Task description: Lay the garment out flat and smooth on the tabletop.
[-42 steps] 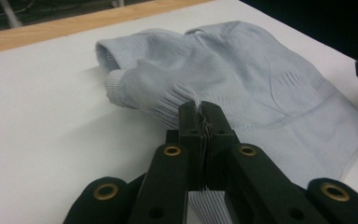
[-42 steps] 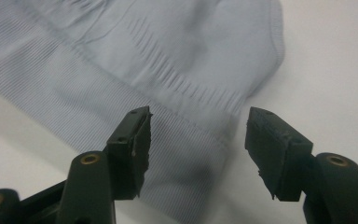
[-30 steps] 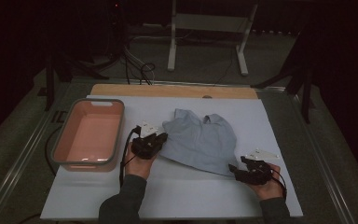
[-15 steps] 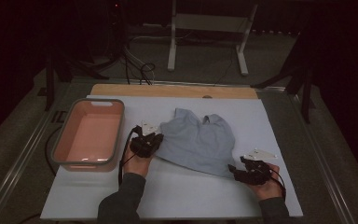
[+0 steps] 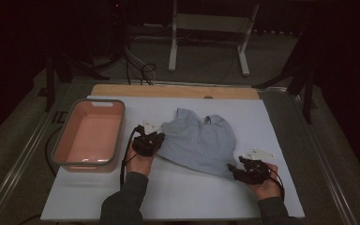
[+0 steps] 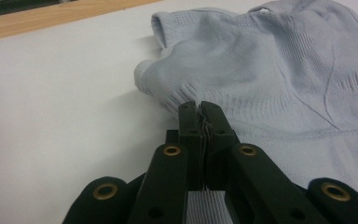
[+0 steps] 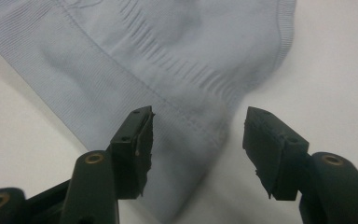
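While the left gripper (image 6: 199,108) holds its jaws clamped tight on a fold of the pale blue garment (image 5: 199,143) at its left edge, the right gripper (image 7: 196,135) has just been closing its jaws a little, with the garment's lower corner between them. In the right gripper view the 2 pads stand apart on either side of that hemmed corner, and neither pad presses the cloth yet, so this claw counts as open. The narrowing suggests a pinch on the corner is under way, which would give 2 holds on the garment and let it be lifted or spread.

From the high view, the garment lies crumpled on the white table cover (image 5: 178,192), between the 2 hands, just right of the pink tub (image 5: 90,136), which looks empty. The left gripper (image 5: 147,140) sits at the cloth's left edge; the right gripper (image 5: 248,169) sits at its lower right corner. Whether the lower right jaw already brushes the fabric is hard to tell, since the corner's tip blurs beneath the pads.
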Available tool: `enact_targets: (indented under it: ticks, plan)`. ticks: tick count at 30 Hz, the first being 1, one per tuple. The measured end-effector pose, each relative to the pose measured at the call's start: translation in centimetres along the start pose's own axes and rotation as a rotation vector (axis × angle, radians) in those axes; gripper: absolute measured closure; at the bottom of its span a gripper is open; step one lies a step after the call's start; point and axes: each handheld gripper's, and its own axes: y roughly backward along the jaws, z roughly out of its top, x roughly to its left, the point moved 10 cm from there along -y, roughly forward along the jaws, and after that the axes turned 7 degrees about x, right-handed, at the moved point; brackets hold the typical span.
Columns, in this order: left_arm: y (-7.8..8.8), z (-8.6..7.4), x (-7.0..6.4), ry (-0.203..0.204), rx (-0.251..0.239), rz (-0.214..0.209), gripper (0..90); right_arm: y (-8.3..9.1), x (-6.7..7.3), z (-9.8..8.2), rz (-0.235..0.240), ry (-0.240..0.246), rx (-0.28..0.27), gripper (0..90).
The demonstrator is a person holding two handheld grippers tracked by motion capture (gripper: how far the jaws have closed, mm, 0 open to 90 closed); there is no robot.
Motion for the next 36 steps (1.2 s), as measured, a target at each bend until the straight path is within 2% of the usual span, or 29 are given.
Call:
enact_targets:
  ticks: [7, 13, 15, 19, 22, 23, 27, 32, 36]
  plan:
    - [0.2, 0.1, 0.0, 0.000, -0.005, -0.003, 88.8, -0.7, -0.1, 0.9, -0.007, -0.018, -0.012, 47.8]
    - [0.3, 0.1, -0.1, 0.000, -0.012, -0.006, 88.8, -1.6, -0.4, 1.8, -0.004, -0.051, -0.013, 51.8]
    - [0.4, 0.2, -0.1, -0.002, -0.013, -0.007, 88.8, -2.1, -0.4, 2.1, 0.001, -0.063, -0.010, 56.2]
    - [0.5, 0.2, -0.2, -0.009, -0.016, -0.006, 88.8, -2.9, -0.2, 2.1, -0.001, -0.061, 0.024, 71.5]
    - [0.5, 0.2, -0.2, -0.011, -0.020, -0.007, 88.8, -3.5, -0.2, 1.7, -0.035, -0.039, 0.059, 86.2]
    - [0.6, 0.3, -0.2, -0.013, -0.020, -0.007, 88.8, -3.6, -0.2, 1.7, -0.041, -0.037, 0.061, 87.5]
    - [0.6, 0.3, -0.2, -0.019, -0.023, -0.003, 88.8, -3.2, -0.4, 1.9, -0.062, -0.022, 0.045, 89.4]
    - [0.4, 0.3, 0.0, -0.021, -0.020, 0.005, 88.9, -2.4, -1.5, 2.3, -0.089, -0.059, -0.003, 89.6]
    - [-0.1, 0.3, 0.4, -0.015, -0.006, 0.018, 88.9, -2.4, -1.5, 2.3, -0.087, -0.064, -0.010, 89.6]
